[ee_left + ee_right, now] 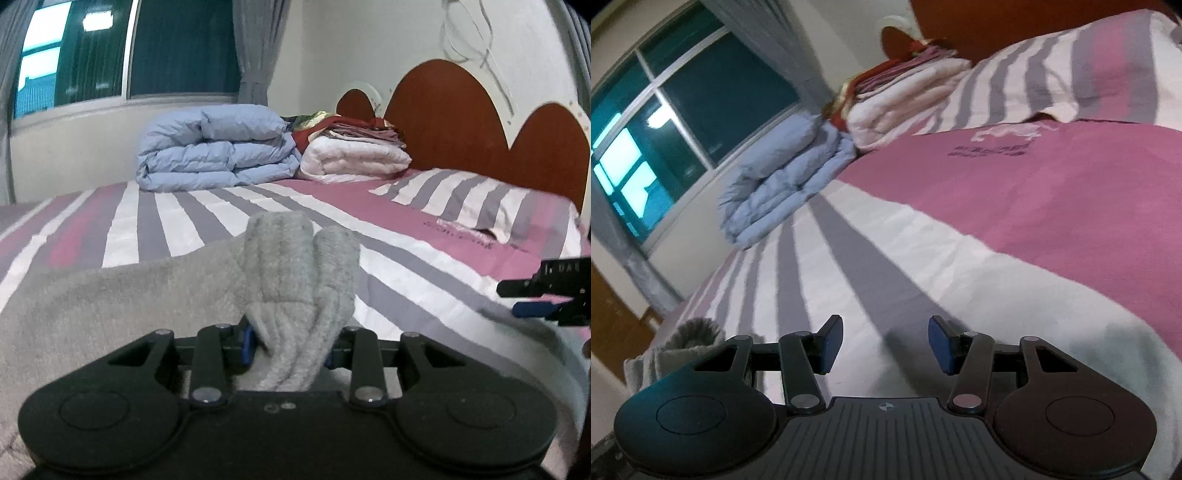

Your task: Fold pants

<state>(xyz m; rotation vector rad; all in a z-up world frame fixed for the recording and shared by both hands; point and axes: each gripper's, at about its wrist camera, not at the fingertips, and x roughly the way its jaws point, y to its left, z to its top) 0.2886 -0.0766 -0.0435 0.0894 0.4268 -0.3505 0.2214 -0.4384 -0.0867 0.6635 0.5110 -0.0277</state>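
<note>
The grey pants (122, 302) lie on the striped bed. My left gripper (291, 343) is shut on a bunched, ribbed grey part of the pants (299, 273), which stands up between its blue pads. My right gripper (885, 345) is open and empty, low over the striped sheet; its fingers also show at the right edge of the left wrist view (543, 299). A grey bunch of the pants (683, 343) shows at the lower left of the right wrist view, beside the right gripper's left finger.
The bed has a pink, white and grey striped sheet (369, 229). A folded blue duvet (218, 151) and a stack of folded white and red bedding (354, 151) sit at the far side by the window. A striped pillow (480, 199) lies by the brown headboard (450, 122).
</note>
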